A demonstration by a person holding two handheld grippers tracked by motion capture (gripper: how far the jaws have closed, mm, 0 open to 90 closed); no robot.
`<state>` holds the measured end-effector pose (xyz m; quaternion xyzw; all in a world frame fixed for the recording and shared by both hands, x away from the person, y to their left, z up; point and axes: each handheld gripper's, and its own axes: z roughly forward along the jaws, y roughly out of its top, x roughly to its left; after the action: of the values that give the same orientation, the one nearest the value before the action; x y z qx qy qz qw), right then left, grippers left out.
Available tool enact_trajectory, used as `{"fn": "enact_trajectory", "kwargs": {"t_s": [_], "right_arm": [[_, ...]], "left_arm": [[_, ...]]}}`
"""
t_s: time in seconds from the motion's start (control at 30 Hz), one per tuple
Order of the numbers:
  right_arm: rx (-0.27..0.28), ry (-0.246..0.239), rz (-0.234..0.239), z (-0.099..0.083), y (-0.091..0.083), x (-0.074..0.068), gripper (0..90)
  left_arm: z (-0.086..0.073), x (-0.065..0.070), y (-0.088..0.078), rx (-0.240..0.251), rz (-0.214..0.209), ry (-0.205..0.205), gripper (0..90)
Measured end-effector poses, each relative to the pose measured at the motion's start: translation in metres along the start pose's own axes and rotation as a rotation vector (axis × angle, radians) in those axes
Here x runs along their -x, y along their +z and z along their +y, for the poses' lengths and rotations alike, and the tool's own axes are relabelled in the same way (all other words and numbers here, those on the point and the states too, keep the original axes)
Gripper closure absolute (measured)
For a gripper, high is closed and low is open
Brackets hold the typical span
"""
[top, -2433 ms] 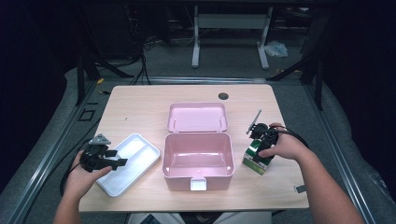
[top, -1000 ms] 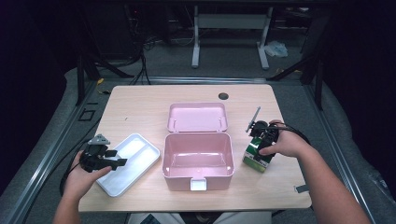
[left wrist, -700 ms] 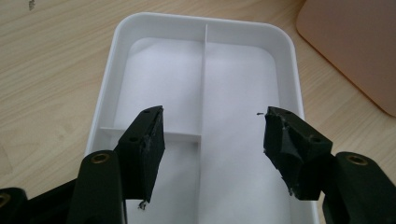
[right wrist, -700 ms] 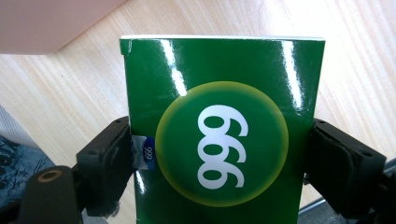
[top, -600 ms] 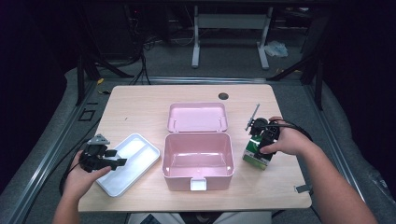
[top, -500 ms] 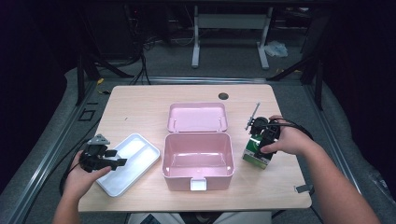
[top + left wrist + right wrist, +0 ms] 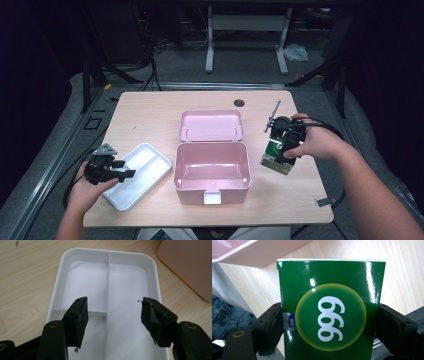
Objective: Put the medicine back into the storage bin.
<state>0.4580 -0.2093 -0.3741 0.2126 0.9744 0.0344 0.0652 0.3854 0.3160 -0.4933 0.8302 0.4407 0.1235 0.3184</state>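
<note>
One wooden bench [image 7: 150, 115] carries three things. One pink box [image 7: 212, 170] sits mid-bench, lid open and flat behind it, inside bare. One white tray [image 7: 137, 175] lies left of the box, apart from it, with thin dividers marking compartments, seen in the left gripper view. One green carton [image 7: 276, 154] with a yellow circle and white digits sits right of the box, tilted, pinched at both sides by the right hand-held gripper [image 7: 285, 142]. Left hand-held gripper [image 7: 120, 173] hovers over the tray's near end, jaws spread, gripping nothing. Two hand-held grippers total.
</note>
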Motion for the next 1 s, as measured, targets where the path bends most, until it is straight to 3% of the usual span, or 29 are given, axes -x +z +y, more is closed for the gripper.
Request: {"fn": "enact_trajectory", "kwargs": {"t_s": [0.27,0.77,1.0], "right_arm": [[0.022,-0.049,0.0,0.006,-0.019,-0.005,16.2],[0.031,-0.141,0.021,0.02,-0.032,-0.019,16.3],[0.05,-0.191,0.029,0.034,-0.038,-0.028,16.3]], "left_arm": [[0.0,0.0,0.001,-0.005,-0.001,0.005,38.7],[0.0,0.001,0.003,-0.012,-0.005,0.009,38.7],[0.0,0.001,0.003,-0.012,-0.006,0.008,38.8]]}}
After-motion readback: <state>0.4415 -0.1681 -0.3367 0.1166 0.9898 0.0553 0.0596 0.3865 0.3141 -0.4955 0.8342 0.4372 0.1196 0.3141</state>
